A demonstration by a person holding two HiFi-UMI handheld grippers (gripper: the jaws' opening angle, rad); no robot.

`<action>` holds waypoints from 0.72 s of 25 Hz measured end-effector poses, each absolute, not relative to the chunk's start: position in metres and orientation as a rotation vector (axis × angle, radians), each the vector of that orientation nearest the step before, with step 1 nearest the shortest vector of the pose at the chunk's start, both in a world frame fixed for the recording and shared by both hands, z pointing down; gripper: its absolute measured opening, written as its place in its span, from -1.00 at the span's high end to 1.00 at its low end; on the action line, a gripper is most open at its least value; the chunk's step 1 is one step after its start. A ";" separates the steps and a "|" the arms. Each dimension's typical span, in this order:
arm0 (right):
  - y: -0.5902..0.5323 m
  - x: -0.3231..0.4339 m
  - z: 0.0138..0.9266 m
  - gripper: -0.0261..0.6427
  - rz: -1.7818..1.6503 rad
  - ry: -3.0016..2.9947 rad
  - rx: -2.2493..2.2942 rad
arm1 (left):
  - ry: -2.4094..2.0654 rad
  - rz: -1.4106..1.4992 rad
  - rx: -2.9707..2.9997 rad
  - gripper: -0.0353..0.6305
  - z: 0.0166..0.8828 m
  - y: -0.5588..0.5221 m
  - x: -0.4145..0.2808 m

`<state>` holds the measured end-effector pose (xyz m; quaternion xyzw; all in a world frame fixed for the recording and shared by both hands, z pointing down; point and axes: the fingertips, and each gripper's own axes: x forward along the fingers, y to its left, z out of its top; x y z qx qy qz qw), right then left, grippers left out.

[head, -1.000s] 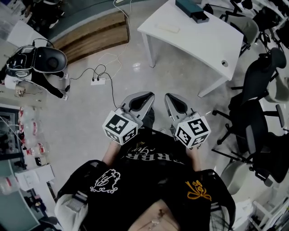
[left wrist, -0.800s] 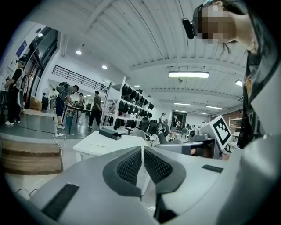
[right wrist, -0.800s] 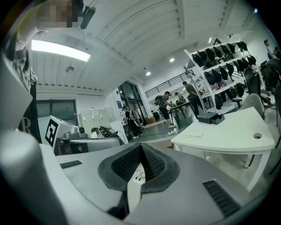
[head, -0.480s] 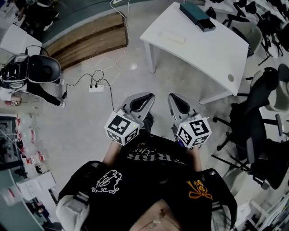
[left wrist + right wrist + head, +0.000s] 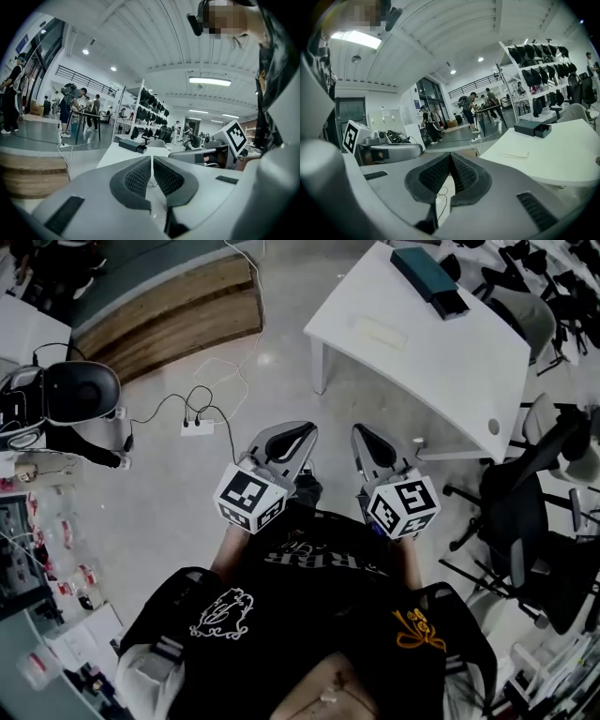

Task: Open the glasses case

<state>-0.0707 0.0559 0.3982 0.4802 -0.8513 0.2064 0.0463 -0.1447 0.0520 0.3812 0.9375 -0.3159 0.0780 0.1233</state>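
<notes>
A white table (image 5: pixel 441 352) stands ahead of me, up and to the right in the head view. On its far end lies a dark oblong box (image 5: pixel 424 270) with a smaller dark piece (image 5: pixel 450 303) beside it; the box (image 5: pixel 533 128) may be the glasses case, I cannot tell for sure. Nearer on the tabletop lies a pale flat thing (image 5: pixel 380 331). My left gripper (image 5: pixel 291 432) and right gripper (image 5: pixel 367 435) are held side by side close to my body, well short of the table. Both are shut with nothing between the pads, as the left gripper (image 5: pixel 152 159) and right gripper (image 5: pixel 451 156) views show.
Black office chairs (image 5: pixel 525 512) crowd the right side by the table. A power strip with cables (image 5: pixel 197 427) lies on the floor to the left, with a wooden step (image 5: pixel 169 310) beyond. A black device (image 5: pixel 80 390) sits on a bench at far left. People stand in the distance.
I have moved across the floor toward the white table; it and the power strip have shifted in the head view. Both grippers keep their pose in front of me, still shut.
</notes>
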 end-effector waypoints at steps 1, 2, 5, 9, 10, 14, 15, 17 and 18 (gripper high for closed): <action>0.046 -0.074 0.399 0.88 0.628 -2.589 1.473 | -0.905 0.228 2.742 0.81 0.382 0.042 -0.148; 0.037 -0.078 0.399 0.88 0.624 -2.580 1.482 | -0.890 0.227 2.749 0.81 0.382 0.031 -0.151; 0.012 -0.088 0.398 0.88 0.610 -2.554 1.518 | -0.855 0.228 2.769 0.81 0.382 0.003 -0.161; -0.009 -0.093 0.398 0.88 0.598 -2.513 1.572 | -0.792 0.239 2.796 0.81 0.384 -0.023 -0.166; -0.013 -0.093 0.398 0.88 0.594 -2.500 1.581 | -0.776 0.241 2.803 0.81 0.385 -0.028 -0.166; -0.022 -0.087 0.402 0.88 0.570 -2.448 1.611 | -0.718 0.233 2.820 0.81 0.389 -0.042 -0.156; -0.024 -0.083 0.403 0.88 0.566 -2.436 1.620 | -0.703 0.231 2.820 0.81 0.391 -0.045 -0.153; -0.029 -0.075 0.406 0.88 0.564 -2.411 1.637 | -0.674 0.236 2.818 0.81 0.395 -0.049 -0.145; -0.030 -0.070 0.407 0.88 0.566 -2.399 1.645 | -0.662 0.243 2.816 0.80 0.397 -0.051 -0.141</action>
